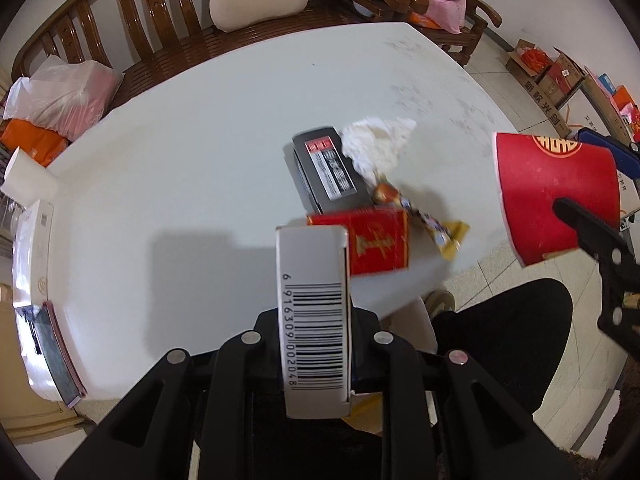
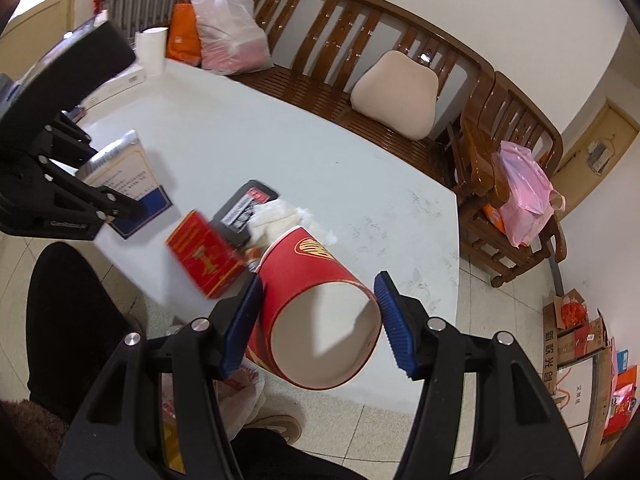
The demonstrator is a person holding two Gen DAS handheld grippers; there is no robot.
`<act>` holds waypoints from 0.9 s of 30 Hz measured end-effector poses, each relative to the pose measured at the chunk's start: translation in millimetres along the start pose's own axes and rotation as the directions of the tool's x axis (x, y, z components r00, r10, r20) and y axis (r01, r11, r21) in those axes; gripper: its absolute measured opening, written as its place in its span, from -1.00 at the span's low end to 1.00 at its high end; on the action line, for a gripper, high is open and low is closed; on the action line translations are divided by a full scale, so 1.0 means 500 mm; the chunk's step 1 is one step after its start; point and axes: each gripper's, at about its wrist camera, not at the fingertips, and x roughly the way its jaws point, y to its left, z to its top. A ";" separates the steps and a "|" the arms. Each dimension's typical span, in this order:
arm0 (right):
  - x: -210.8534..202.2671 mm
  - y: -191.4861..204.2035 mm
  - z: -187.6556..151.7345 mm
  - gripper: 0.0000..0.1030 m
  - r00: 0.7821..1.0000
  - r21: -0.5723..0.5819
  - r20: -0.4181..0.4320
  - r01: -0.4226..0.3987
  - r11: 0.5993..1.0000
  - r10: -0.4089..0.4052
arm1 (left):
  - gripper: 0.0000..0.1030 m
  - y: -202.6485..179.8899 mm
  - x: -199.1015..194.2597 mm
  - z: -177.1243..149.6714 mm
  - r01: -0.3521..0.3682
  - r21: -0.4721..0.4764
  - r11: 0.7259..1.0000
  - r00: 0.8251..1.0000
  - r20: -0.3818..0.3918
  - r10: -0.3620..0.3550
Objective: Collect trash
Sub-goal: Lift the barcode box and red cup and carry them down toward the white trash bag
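Note:
My left gripper (image 1: 314,344) is shut on a white box with a barcode (image 1: 314,312), held above the table's near edge; the box also shows in the right wrist view (image 2: 124,168). My right gripper (image 2: 320,312) is shut on a red paper cup (image 2: 316,312), lying sideways with its mouth toward the camera; the cup shows at the right in the left wrist view (image 1: 556,196). On the white table (image 1: 180,160) lie a red box (image 1: 380,242), a dark box (image 1: 328,172), a crumpled white tissue (image 1: 376,140) and a candy wrapper (image 1: 436,228).
A wooden bench (image 2: 340,80) with a beige cushion (image 2: 396,92) and plastic bags (image 2: 232,32) runs behind the table. A wooden chair (image 2: 516,184) holds a pink bag. Cardboard boxes (image 2: 576,332) sit on the floor at right. A person's dark leg (image 1: 504,344) is near the table edge.

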 end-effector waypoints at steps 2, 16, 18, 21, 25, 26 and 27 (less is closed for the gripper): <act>-0.011 0.019 -0.014 0.11 1.000 -0.010 0.001 -0.012 1.000 0.012 | -0.61 -0.008 0.000 -0.022 0.012 0.002 1.000 1.000 -0.001 -0.012; -0.050 0.130 -0.114 0.11 0.997 -0.035 -0.013 -0.075 0.997 0.075 | -0.61 -0.081 0.030 -0.148 0.037 0.054 0.998 0.999 -0.018 -0.036; -0.047 0.139 -0.129 0.11 0.997 -0.033 -0.025 -0.080 0.996 0.080 | -0.61 -0.094 0.039 -0.159 0.046 0.065 0.997 0.999 -0.019 -0.045; -0.039 0.153 -0.153 0.11 0.995 -0.030 -0.046 -0.088 0.996 0.086 | -0.61 -0.112 0.052 -0.176 0.049 0.083 0.995 0.999 -0.011 -0.048; -0.025 0.170 -0.182 0.11 0.993 -0.024 -0.073 -0.092 0.996 0.090 | -0.61 -0.131 0.075 -0.198 0.088 0.093 0.992 0.996 -0.013 -0.087; -0.020 0.172 -0.185 0.11 0.993 -0.022 -0.079 -0.091 0.996 0.089 | -0.61 -0.134 0.082 -0.203 0.093 0.092 0.991 0.996 -0.016 -0.092; -0.016 0.176 -0.193 0.11 0.992 -0.019 -0.086 -0.094 0.995 0.092 | -0.61 -0.138 0.091 -0.209 0.099 0.090 0.991 0.995 -0.020 -0.097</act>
